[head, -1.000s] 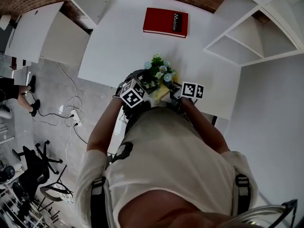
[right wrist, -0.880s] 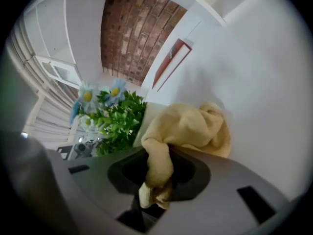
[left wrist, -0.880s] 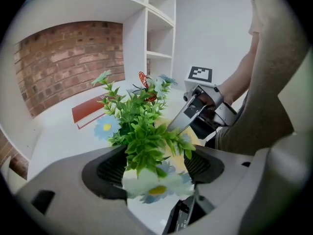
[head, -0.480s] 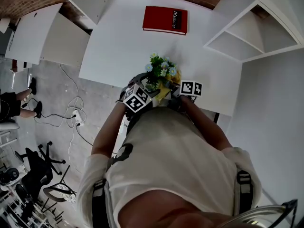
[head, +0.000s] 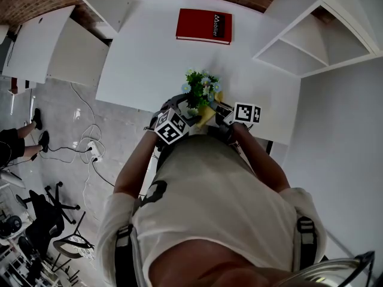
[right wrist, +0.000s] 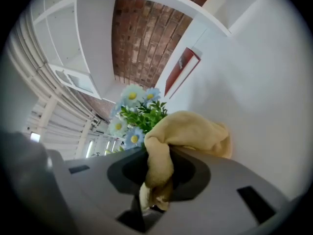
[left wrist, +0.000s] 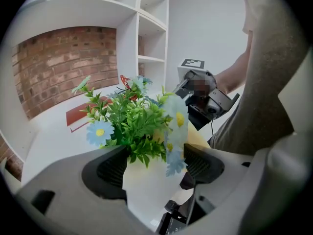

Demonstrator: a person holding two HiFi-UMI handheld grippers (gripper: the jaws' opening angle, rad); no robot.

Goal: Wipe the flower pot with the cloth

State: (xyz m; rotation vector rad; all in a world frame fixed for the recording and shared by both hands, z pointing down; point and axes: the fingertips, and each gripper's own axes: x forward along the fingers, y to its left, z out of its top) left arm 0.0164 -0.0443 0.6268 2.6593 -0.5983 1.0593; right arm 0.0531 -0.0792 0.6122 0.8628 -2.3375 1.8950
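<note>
Two-gripper wiping of a potted plant. The left gripper (left wrist: 157, 166) has its jaws closed against opposite sides of the white flower pot (left wrist: 146, 187), just beneath the artificial daisies and foliage (left wrist: 129, 119). This grip probably serves to steady the pot and present its wall to the other tool. The right gripper (right wrist: 157, 173) is clamped on a fold of the yellow cloth (right wrist: 193, 131), whose loose bulk bulges ahead of the jaws as a soft wiping pad. In the head view, pot and cloth lie between the two grippers at the near edge of the white table (head: 149, 52), close to the person's body, with the cloth on the pot's right. Whether the cloth touches the pot wall, and whether the pot rests on the table or is lifted, cannot be told. A red book (head: 204, 26) lies well apart at the far edge.
</note>
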